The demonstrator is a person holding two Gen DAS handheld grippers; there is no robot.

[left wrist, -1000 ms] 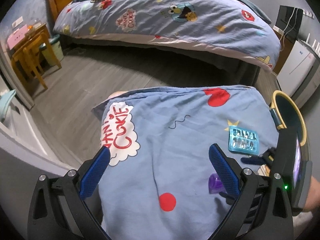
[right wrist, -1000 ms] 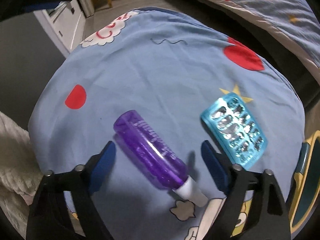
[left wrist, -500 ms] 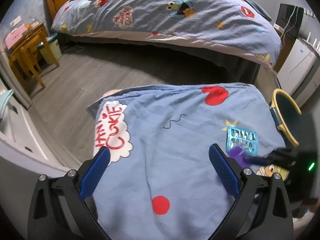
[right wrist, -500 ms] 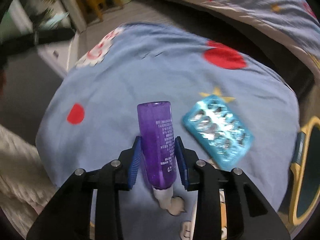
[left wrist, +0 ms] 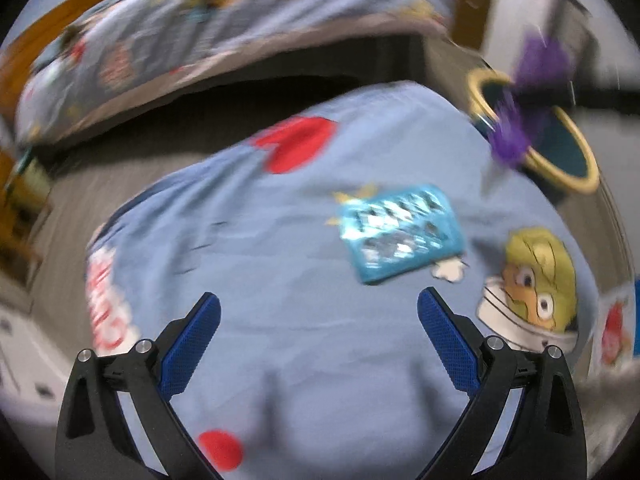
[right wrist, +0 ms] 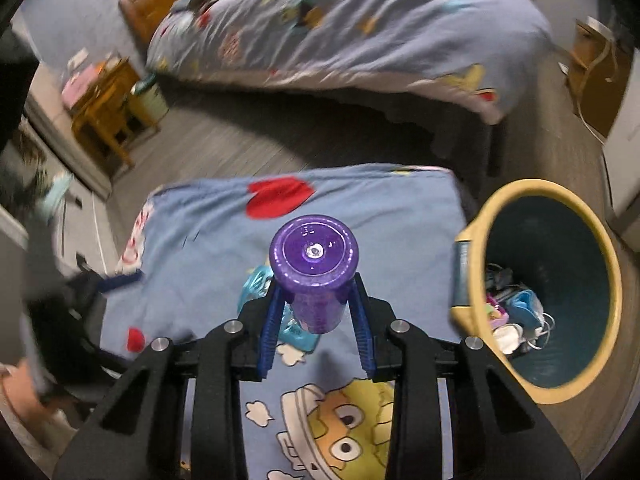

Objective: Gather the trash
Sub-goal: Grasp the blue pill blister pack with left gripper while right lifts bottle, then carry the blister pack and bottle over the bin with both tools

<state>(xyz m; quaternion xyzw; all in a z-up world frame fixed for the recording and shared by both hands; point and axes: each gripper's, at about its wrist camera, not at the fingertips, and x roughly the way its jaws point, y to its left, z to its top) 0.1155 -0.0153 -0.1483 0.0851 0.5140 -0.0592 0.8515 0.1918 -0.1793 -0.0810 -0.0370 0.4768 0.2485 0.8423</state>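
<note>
My right gripper (right wrist: 316, 292) is shut on a purple plastic bottle (right wrist: 314, 264), held up with its base toward the camera, above the blue cartoon sheet. The bottle shows blurred in the left wrist view (left wrist: 520, 116) over the bin. A blue blister pack (left wrist: 400, 232) lies on the sheet ahead of my open, empty left gripper (left wrist: 320, 320); it is partly hidden behind the bottle in the right wrist view (right wrist: 256, 284). A yellow-rimmed teal trash bin (right wrist: 548, 292) with several scraps inside stands right of the bottle.
The cartoon sheet (left wrist: 280, 280) covers a low surface. A large bed (right wrist: 340, 24) stands across a strip of grey floor. A wooden stool (right wrist: 104, 120) and a small bucket (right wrist: 150, 96) stand at the left. A white cabinet (right wrist: 628, 152) is at the right.
My right gripper closed on the purple bottle, lifted it off the sheet and carried it right toward the bin. My left gripper stayed open and swung right toward the blister pack.
</note>
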